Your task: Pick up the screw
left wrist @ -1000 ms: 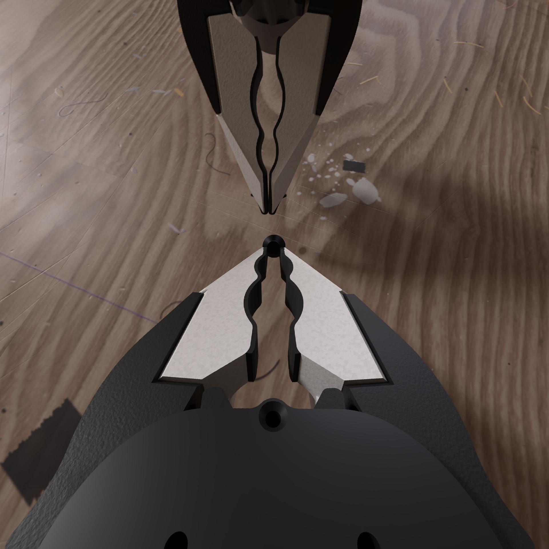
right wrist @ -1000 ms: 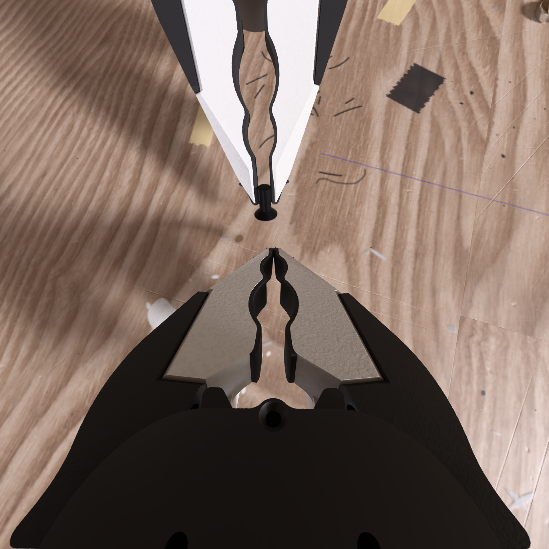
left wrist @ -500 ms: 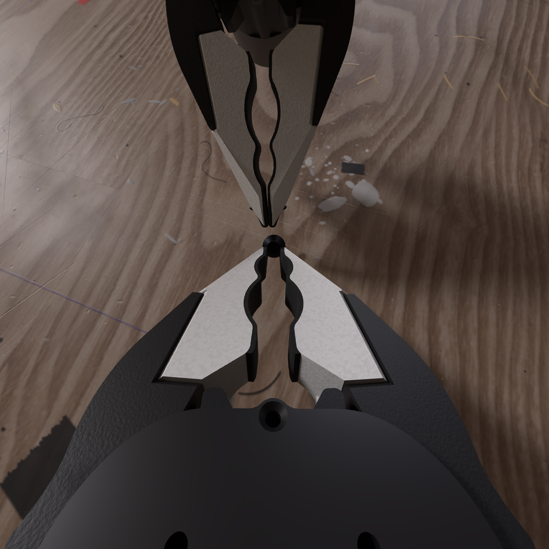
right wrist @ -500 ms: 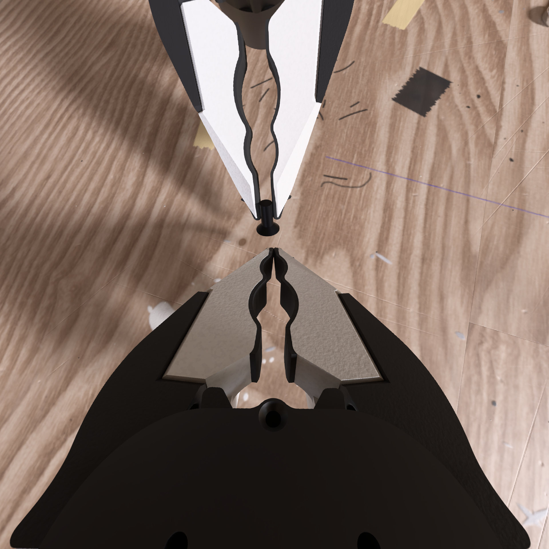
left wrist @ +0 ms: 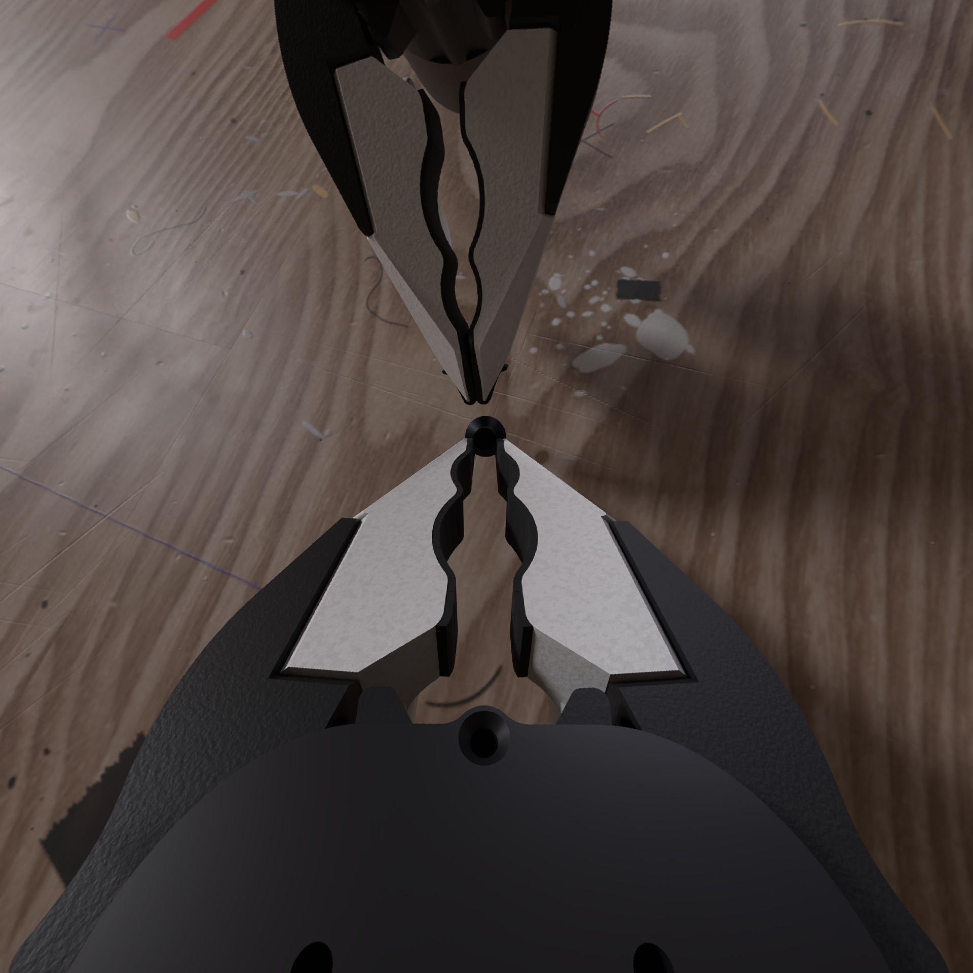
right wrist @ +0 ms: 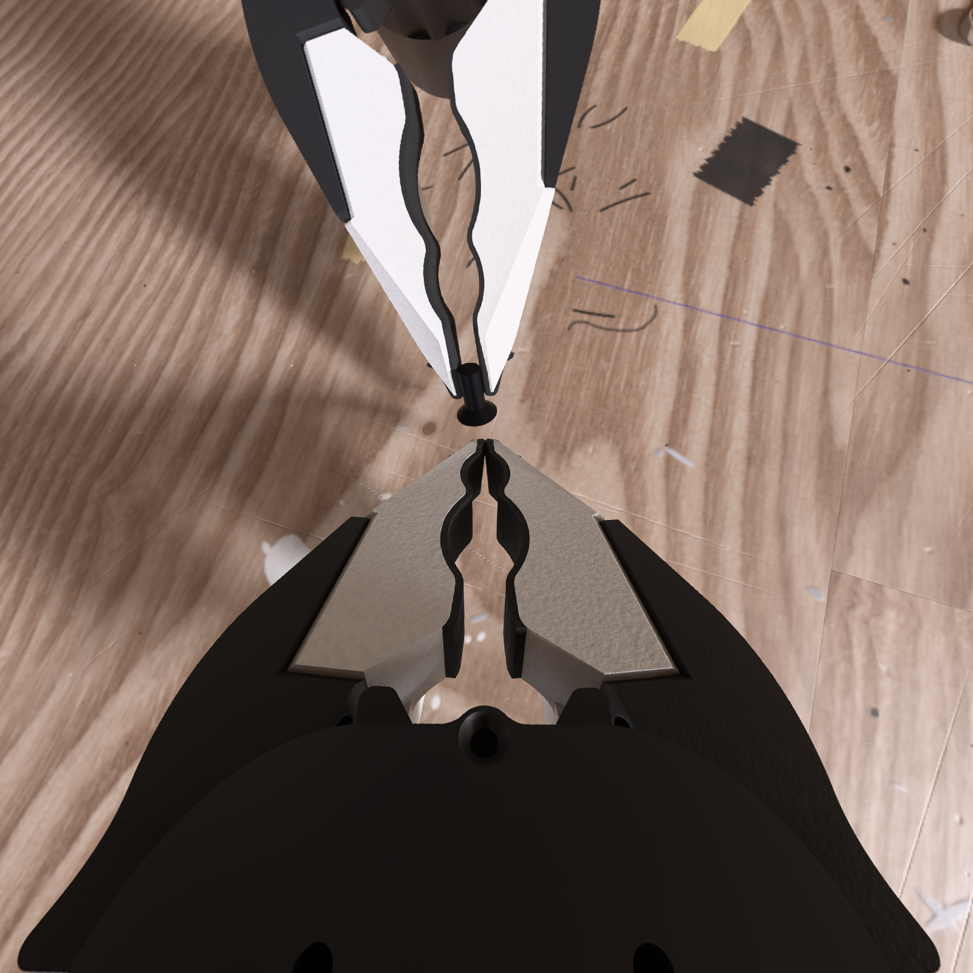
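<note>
A small black screw [left wrist: 485, 436] is pinched at the tips of my left gripper [left wrist: 485, 446], head pointing forward, held above the wooden table. In the right wrist view the same screw [right wrist: 472, 396] shows between the left gripper's white fingertips [right wrist: 495, 368], its flat head toward me. My right gripper [right wrist: 485, 443] is shut and empty, its tips facing the screw head across a small gap. In the left wrist view the right gripper [left wrist: 472, 397] points tip to tip at the left one.
The wooden table [left wrist: 158, 368] carries white paint splatters [left wrist: 632, 337], a black tape patch [right wrist: 745, 160], yellow tape [right wrist: 711, 23], a thin purple line [right wrist: 790, 331] and pencil scribbles.
The two grippers have drawn closer tip to tip; the gap between the right gripper's tips and the screw head has shrunk. The screw stays held by the left gripper.
</note>
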